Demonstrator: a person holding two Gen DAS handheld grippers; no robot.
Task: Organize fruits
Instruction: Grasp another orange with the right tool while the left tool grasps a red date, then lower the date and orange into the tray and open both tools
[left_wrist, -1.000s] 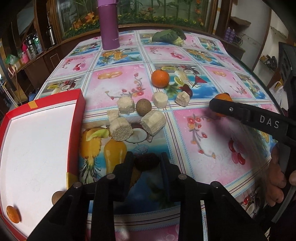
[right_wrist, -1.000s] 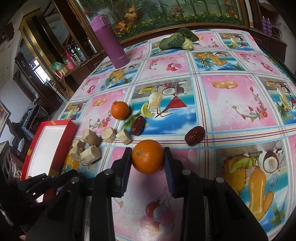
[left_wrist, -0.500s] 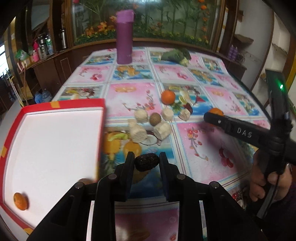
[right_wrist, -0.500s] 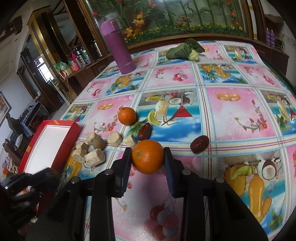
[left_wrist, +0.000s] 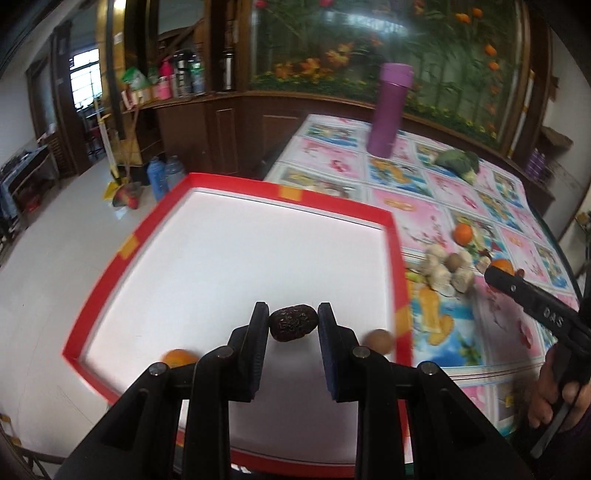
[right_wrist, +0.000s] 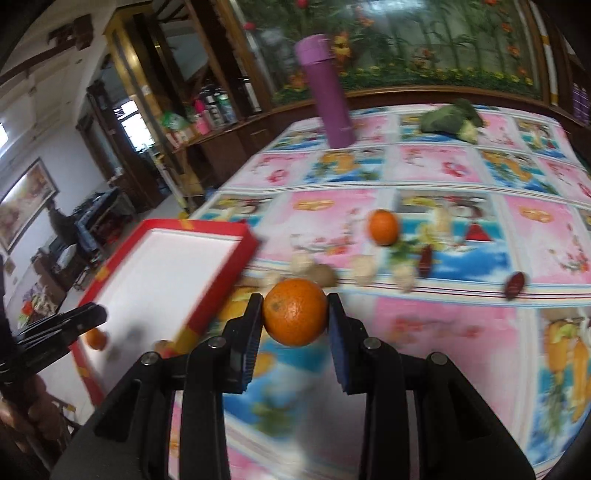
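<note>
At the left of the desk (right_wrist: 443, 170) sits the red-rimmed tray (left_wrist: 391, 221), its white floor already carrying a small orange (left_wrist: 176, 357) at about 7 o'clock of the left wrist view and a brown round fruit (left_wrist: 378, 340) at about 5 o'clock, both near the tray's near edge. The left gripper (left_wrist: 293, 323) hangs over that tray, clenched on a dark wrinkled date (left_wrist: 293, 323) held between its pads above the white floor. Further right, a cluster of pale cut chunks (left_wrist: 441, 275) lies on the patterned cloth beside the tray's right rim, with a loose orange (right_wrist: 384, 226) and two dates (right_wrist: 515, 284) beyond at roughly 2 o'clock. The right gripper (right_wrist: 295, 312) is grasping a larger orange (right_wrist: 295, 312), lifted over the cloth at the tray's right. The step in hand looks like delivery: both fruits are picked and travelling to the tray. Next, the left gripper should lower and release the date clear of the fruit already there; the right one needs to carry on leftward across the rim before letting go.
</note>
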